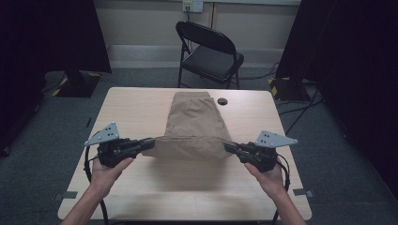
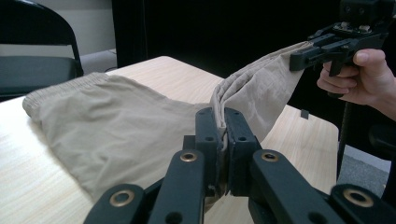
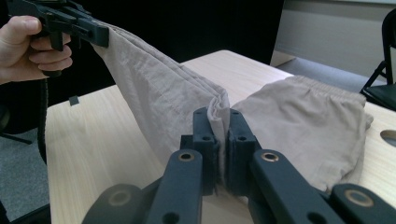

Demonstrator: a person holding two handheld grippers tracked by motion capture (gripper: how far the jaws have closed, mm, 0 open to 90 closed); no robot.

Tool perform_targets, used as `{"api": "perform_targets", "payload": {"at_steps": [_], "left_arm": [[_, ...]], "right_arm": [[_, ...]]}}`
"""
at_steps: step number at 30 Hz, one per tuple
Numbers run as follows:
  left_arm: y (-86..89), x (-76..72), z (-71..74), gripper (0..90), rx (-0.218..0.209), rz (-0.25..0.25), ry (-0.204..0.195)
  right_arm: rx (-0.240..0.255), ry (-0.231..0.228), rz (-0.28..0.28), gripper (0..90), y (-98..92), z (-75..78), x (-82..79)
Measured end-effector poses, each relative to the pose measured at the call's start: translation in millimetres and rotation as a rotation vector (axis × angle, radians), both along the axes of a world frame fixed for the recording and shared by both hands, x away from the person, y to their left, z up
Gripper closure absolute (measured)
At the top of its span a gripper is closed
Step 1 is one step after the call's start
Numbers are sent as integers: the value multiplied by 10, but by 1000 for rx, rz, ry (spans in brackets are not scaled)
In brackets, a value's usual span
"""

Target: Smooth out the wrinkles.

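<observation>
We hold a pair of tan shorts (image 1: pixel 195 123) on the light wooden table (image 1: pixel 136 112), and we judge the work in hand to be folding them. The far end with the elastic waistband lies flat on the tabletop, toward the black folding chair (image 1: pixel 210 51) beyond the table, while the near end, the leg hems, hangs lifted off the wood in a taut line between our two tools. The left gripper (image 1: pixel 148 143) has its jaws pressed together on one corner of that near edge, with several layers of cloth pinched between the pads, as the left gripper view shows plainly (image 2: pixel 223 135). The right gripper (image 1: pixel 230 148) is clamped the same way on the opposite corner (image 3: pixel 219 133), the fabric bunched in a narrow ridge between its jaws. So the grasp is done and the lift is begun: the shorts already look folded lengthwise into a narrow stack, and both corners are secure. What is left, in our judgement, is to carry the raised hem forward over the waistband, lay it down square, and let go. A small round hole (image 1: pixel 222 101) in the table sits just beside the waistband.
</observation>
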State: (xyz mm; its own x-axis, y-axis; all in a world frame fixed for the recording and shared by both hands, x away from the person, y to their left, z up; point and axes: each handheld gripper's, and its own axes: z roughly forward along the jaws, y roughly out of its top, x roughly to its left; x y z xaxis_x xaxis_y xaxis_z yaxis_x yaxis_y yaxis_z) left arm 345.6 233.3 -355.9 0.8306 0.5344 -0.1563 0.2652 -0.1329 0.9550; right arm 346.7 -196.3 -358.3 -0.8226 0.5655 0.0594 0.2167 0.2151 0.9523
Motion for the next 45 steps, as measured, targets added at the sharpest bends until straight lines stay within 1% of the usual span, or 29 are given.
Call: {"api": "perform_targets", "payload": {"at_steps": [2, 6, 8, 9, 13, 15, 17, 21, 26, 28, 30, 35, 41, 45], "left_arm": [[13, 5, 28, 862, 2, 8, -9], [29, 28, 60, 862, -9, 17, -8], [40, 21, 84, 862, -9, 16, -14], [43, 14, 102, 862, -16, 17, -19], [52, -18, 178, 862, -24, 14, -34], [51, -37, 209, 862, -17, 21, -48], [48, -46, 244, 862, -32, 20, -54], [46, -53, 317, 862, -32, 24, -65], [28, -76, 421, 862, -47, 16, -84], [25, -89, 462, 862, -42, 12, -91], [17, -104, 497, 862, -45, 9, -97], [-10, -127, 548, 862, -47, 2, -108], [-18, -150, 609, 863, -67, -7, -124], [-8, -162, 654, 862, -78, -8, -137]], "right_arm": [[0, -10, 2, 852, 3, 38, -11], [-1, -21, 7, 852, 26, 83, -22], [1, -27, 6, 852, 33, 107, -23], [4, -30, 7, 852, 32, 119, -21], [14, -51, 7, 852, 32, 204, -38], [15, -62, 0, 852, 31, 250, -61], [21, -68, 3, 852, 31, 287, -86], [26, -83, 6, 852, 23, 360, -137], [36, -102, 5, 852, 3, 444, -179], [43, -111, 5, 852, -7, 478, -194], [46, -118, 5, 852, -16, 508, -210], [46, -142, -9, 852, -33, 587, -252], [56, -157, -14, 852, -54, 664, -291], [79, -171, -14, 852, -65, 701, -308]]}}
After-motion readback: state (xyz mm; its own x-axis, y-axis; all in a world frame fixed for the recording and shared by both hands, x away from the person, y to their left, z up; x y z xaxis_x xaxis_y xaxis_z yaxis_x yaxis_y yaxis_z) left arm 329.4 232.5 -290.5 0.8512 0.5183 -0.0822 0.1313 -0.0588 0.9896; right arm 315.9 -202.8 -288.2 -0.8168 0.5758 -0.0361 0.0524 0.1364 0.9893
